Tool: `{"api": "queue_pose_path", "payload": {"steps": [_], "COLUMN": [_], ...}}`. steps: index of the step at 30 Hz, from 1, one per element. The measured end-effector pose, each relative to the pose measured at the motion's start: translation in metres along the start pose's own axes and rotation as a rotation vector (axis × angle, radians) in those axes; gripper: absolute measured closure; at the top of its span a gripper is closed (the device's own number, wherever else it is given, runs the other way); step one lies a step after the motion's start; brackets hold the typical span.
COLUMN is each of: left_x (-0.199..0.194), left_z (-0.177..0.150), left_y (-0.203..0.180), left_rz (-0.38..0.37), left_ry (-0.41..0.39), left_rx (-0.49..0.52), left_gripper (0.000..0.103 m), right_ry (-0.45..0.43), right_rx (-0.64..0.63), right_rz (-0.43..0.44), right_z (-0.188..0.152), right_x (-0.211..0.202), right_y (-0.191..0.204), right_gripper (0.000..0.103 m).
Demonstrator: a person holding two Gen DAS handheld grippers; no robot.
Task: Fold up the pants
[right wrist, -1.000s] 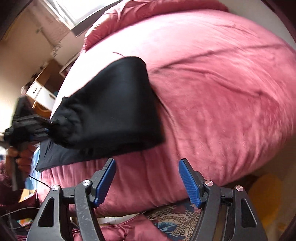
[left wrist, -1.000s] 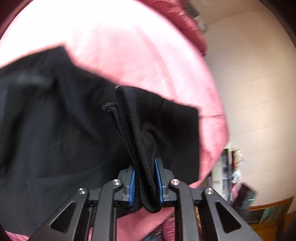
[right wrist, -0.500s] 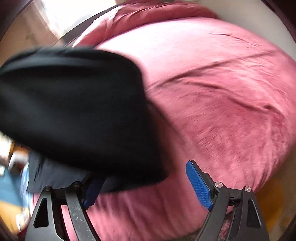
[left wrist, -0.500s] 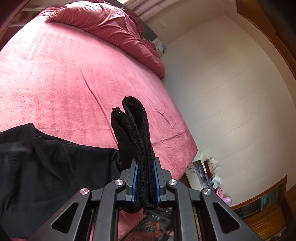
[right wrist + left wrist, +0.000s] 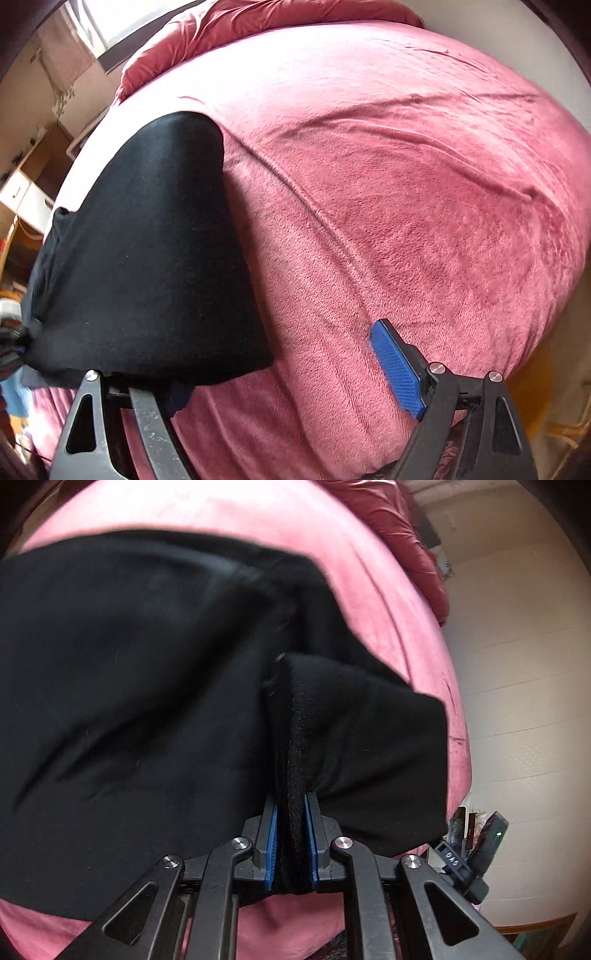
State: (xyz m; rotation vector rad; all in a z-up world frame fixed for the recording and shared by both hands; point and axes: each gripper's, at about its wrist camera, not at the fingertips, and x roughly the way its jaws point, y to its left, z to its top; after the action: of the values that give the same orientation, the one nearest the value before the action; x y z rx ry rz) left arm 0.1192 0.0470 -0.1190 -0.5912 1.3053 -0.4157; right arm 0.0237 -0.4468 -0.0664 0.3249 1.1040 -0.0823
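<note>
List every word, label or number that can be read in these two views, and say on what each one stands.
"DAS": white letters on a small dark block at the lower right of the left wrist view, seen at an angle, so the reading is uncertain.
Items beside the bed there: any print too small and blurred to read.
Right wrist view: no text visible.

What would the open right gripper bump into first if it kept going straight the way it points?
Probably the pink blanket. The right gripper points down at bare blanket between its open jaws. The black pants drape over its left finger, so that side may brush them; depth is hard to judge.
</note>
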Motion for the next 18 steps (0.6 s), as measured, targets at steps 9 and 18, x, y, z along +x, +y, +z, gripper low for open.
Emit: {"api": "queue_pose_path", "payload": {"steps": [9,18], "left_x": [-0.006,-0.017], "left_z": [-0.01,-0.024], "left_y": [-0.012,-0.06], "left_rz": [0.038,0.234], "left_ry": [-0.05,-0.188], "left_rx": [0.084,0.287], "left_gripper": [0.09,0.09], "right_ry": [0.127,-0.066], "right_rx": [-0.189,-0.266], "right_rz": [0.087,0.195], "right_z": [-0.006,0.054], "right_x": [-0.034,-0.061], "right_y": [-0.006,0.046], "right_gripper": [0.017,0.026]}}
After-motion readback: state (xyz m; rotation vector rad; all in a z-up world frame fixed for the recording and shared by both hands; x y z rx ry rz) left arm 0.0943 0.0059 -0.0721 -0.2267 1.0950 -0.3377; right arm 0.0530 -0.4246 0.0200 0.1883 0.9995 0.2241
